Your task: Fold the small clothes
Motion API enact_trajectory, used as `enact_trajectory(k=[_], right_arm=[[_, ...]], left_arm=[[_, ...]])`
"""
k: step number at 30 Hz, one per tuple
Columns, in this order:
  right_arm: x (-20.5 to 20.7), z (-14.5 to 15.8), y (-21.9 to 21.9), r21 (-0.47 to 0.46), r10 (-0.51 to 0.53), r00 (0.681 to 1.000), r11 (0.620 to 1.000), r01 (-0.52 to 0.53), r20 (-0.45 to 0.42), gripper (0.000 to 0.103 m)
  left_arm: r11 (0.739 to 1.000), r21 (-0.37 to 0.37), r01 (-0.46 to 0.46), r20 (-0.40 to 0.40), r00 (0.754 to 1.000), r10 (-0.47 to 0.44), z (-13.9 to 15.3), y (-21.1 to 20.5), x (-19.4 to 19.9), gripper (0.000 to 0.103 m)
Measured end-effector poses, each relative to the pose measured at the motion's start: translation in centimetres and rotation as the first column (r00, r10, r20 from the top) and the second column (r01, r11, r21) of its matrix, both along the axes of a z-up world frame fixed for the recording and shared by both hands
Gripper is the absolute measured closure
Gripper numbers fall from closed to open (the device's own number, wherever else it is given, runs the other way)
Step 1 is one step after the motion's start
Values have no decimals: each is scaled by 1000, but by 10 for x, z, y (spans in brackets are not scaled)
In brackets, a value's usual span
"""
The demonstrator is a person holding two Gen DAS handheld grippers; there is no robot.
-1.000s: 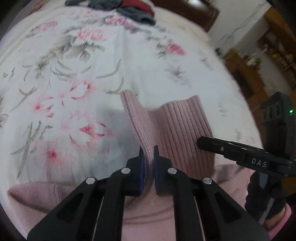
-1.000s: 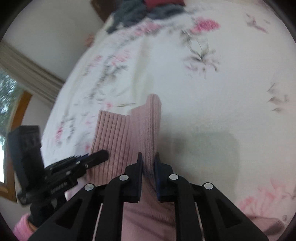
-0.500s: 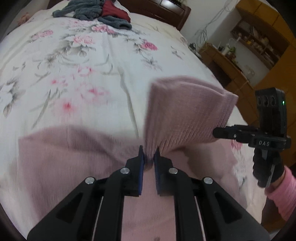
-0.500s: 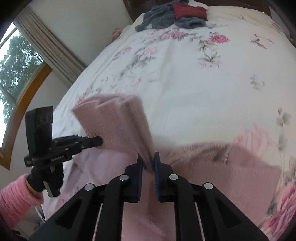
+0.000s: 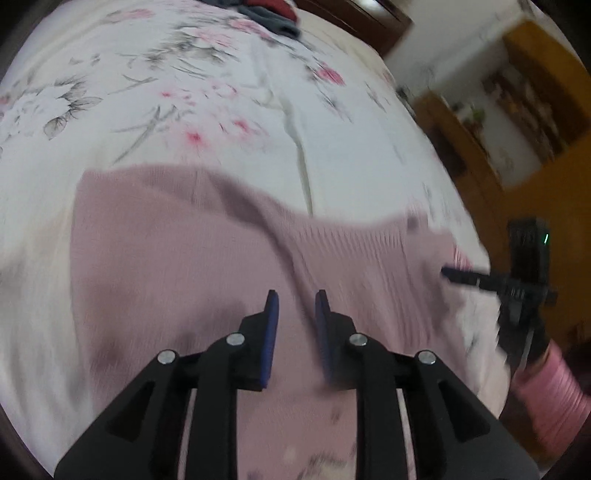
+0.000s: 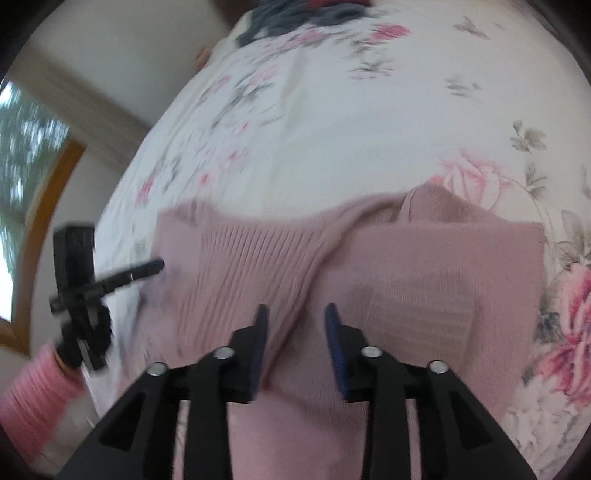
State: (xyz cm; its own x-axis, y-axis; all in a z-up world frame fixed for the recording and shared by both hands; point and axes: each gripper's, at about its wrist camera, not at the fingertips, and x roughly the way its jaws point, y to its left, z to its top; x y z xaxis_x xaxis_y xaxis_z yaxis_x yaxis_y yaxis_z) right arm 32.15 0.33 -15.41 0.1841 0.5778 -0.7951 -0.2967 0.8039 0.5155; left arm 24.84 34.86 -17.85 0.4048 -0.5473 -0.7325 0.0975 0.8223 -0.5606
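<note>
The pink knitted sweater (image 5: 229, 266) lies spread on the bed, across the near part of the flowered bedspread (image 5: 184, 92). A ribbed band of it lies folded over the smoother knit, running slantwise from the upper middle toward my fingers in both wrist views. In the right wrist view the sweater (image 6: 424, 266) shows a straight edge on its far right side and a small raised peak along its top edge.

My left gripper (image 5: 295, 314) hangs just above the fabric with its blue-padded fingers (image 5: 271, 325) parted; nothing sits between them, and I see only knit in the gap. My right gripper (image 6: 295, 328) is the same: fingers spread wide, released, the ribbed fold passing under the gap but not pinched. Whether either set of tips touches the cloth I cannot tell, since both views are blurred.

From the left wrist view I see the right gripper at the sweater's right edge, held by a gloved hand (image 5: 521, 332) with a pink sleeve (image 5: 550, 398). From the right wrist view the left gripper's tip (image 6: 155, 264) sits at the sweater's left edge.

At the far end of the bed lies a heap of dark grey and red clothes (image 6: 295, 14). A wooden-framed window (image 6: 33, 177) is on the left, and wooden furniture (image 5: 461, 122) stands past the bed's right side.
</note>
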Motion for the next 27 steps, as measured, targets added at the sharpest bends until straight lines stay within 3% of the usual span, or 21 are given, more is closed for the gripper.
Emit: enact_trajectory(k=[2,6,8,10,12,14,18,21,24,27], right_arm=[[18,-11,3,37,-49,997,998,51,-58,59],[43,-37,14,39,-88,985,995,95,-146,59],[52,-47,24,56,-76,983,995,87,-168,67],[59,-50,31,16,-77,986,997,80,-147,87],[63,-51,29,-1,-99,986,995,100,-133,91],[65,-54,26,14,-117,983,993,120,-141,91],[49,-44,24,-13,-99,989,995,98,-109,83],[30,-29,19,18,-79,991,997,81,-106,76],[4,-23,21,63,-45,989,997,54,-141,71],[-17,-33,29,39,-24,979,999,32,-202,70]], left_arm=[[998,-54,-31,-39,999,29,-7,-2,19,79],[995,-65,-81,-93,993,75,-25,-13,49,82],[995,-55,-83,-89,993,78,-27,-21,59,88],[997,-12,-76,-69,995,75,-25,-28,66,90],[996,48,-72,-52,996,75,-26,-31,74,91],[991,112,-76,-58,995,83,-31,-30,81,97],[991,78,-108,-69,991,113,-26,-21,72,97],[985,130,-110,-9,994,112,-5,-23,45,96],[987,149,-65,60,997,57,17,-41,11,85],[991,131,9,70,997,-19,25,-65,-14,84]])
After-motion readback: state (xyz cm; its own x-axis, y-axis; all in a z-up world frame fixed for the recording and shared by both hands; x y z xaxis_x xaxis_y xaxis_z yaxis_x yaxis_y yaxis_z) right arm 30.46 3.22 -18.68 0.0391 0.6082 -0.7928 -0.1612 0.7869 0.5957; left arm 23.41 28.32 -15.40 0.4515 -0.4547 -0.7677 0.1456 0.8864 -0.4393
